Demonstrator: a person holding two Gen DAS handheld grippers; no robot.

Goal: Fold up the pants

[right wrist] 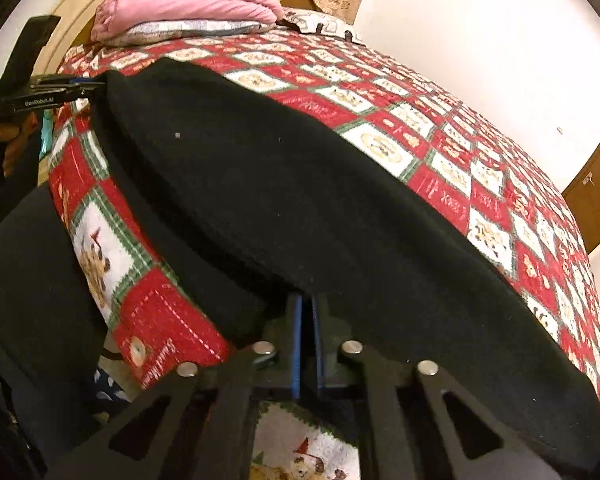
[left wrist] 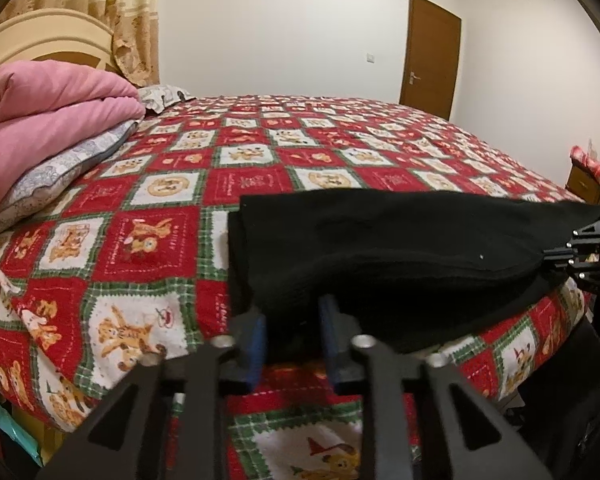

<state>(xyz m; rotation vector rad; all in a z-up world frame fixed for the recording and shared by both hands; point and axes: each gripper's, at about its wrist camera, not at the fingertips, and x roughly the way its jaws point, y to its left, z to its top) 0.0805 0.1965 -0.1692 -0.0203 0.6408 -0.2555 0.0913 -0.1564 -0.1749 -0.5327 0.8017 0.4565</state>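
Black pants (left wrist: 400, 248) lie folded along the near edge of a bed with a red, white and green patchwork cover (left wrist: 228, 168). My left gripper (left wrist: 292, 320) has its blue-padded jaws around the pants' near left corner, fabric between them. My right gripper (right wrist: 308, 312) is shut on the pants' other near end (right wrist: 300, 208); it also shows at the right edge of the left wrist view (left wrist: 580, 256). The left gripper shows at the upper left of the right wrist view (right wrist: 88, 86), at the pants' far end.
A folded pink blanket (left wrist: 48, 108) lies on a grey pillow (left wrist: 60, 176) at the head of the bed, by a cream headboard (left wrist: 40, 40). A brown door (left wrist: 430, 56) is in the far wall. A small cabinet (left wrist: 584, 180) stands at the right.
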